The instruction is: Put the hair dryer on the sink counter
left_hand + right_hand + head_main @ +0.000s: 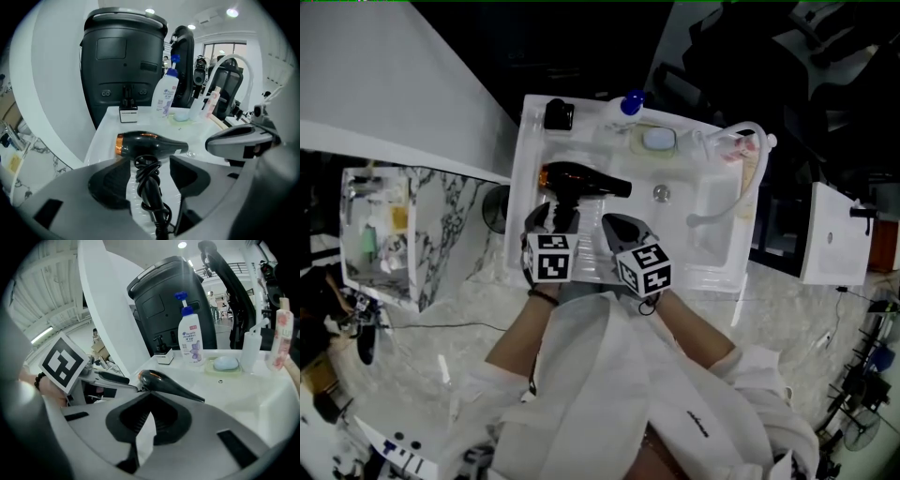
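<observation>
Hair dryer lies on the left part of the sink counter, nozzle toward the counter's drain and copper-coloured rear end toward the counter's left edge. Its handle points back at you, with the black cord wound round it.

Your left gripper is over the counter's front left. Its jaws are spread on either side of that wrapped handle, and a strip of white counter shows on both sides, so there is no grip.

Your right gripper is at the counter's front middle, just right of the left one. Its jaw tips are pressed together and it holds nothing. The dryer nozzle sits just beyond its tips.

Along the counter's back edge, from left:
- a small black box
- a white pump bottle with a blue top
- a soap dish holding a pale bar
</observation>
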`<state>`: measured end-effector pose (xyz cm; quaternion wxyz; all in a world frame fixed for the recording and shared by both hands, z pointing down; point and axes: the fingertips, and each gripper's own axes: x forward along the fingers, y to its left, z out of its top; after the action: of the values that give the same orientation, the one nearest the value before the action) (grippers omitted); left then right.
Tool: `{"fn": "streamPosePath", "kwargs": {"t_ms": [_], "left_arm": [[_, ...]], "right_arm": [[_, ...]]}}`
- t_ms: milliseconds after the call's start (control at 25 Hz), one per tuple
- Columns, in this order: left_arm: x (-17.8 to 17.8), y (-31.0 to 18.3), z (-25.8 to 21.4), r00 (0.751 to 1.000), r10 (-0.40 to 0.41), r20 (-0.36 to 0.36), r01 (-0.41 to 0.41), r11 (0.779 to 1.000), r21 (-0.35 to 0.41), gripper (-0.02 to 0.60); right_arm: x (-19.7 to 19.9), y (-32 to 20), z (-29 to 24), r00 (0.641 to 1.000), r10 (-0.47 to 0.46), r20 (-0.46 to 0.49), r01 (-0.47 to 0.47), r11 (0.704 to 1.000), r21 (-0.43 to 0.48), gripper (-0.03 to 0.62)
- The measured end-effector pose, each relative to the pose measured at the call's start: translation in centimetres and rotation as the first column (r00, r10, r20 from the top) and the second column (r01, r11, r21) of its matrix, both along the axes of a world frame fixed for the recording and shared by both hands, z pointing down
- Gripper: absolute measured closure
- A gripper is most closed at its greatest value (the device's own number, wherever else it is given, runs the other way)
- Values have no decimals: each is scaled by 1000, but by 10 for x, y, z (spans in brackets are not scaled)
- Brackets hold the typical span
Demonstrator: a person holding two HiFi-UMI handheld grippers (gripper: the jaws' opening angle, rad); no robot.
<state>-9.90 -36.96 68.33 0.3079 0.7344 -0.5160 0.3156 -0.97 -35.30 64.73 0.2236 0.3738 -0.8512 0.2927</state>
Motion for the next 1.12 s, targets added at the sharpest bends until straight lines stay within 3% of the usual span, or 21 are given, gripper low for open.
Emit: {"fn": "streamPosePath", "kwargs": {"t_ms": [120, 200, 280, 400, 560, 720, 1000, 1120], "left_arm": [[-2, 2, -22, 1000, -1, 6, 1, 998, 66, 340], [-4, 1, -36, 1000, -18, 5, 17, 994, 112, 400], [-7, 0, -52, 999, -52, -10, 53, 987, 154, 475], [-9, 0, -75, 995, -82, -52, 91, 974, 209, 516], [-11, -3, -107, 989, -80, -124, 113, 951, 287, 536], [-15, -8, -144, 982, -57, -181, 125, 914, 386, 541], [-23, -6, -181, 977, -43, -209, 145, 853, 502, 543], [-26, -4, -188, 975, -45, -218, 155, 839, 521, 543]], "right_arm": [[11, -2, -18, 1000, 22, 6, -22, 999, 33, 577], [17, -4, -30, 1000, 27, 4, -27, 997, 66, 577], [22, -5, -42, 1000, 26, 1, -26, 995, 100, 577], [28, -2, -63, 999, 32, 11, -34, 989, 142, 577], [44, 0, -93, 999, 43, 19, -46, 977, 206, 577], [64, 0, -115, 997, 71, 24, -75, 966, 249, 577], [82, -2, -148, 989, 138, 47, -146, 937, 317, 577], [82, -2, -156, 988, 147, 50, -155, 928, 338, 577]]}}
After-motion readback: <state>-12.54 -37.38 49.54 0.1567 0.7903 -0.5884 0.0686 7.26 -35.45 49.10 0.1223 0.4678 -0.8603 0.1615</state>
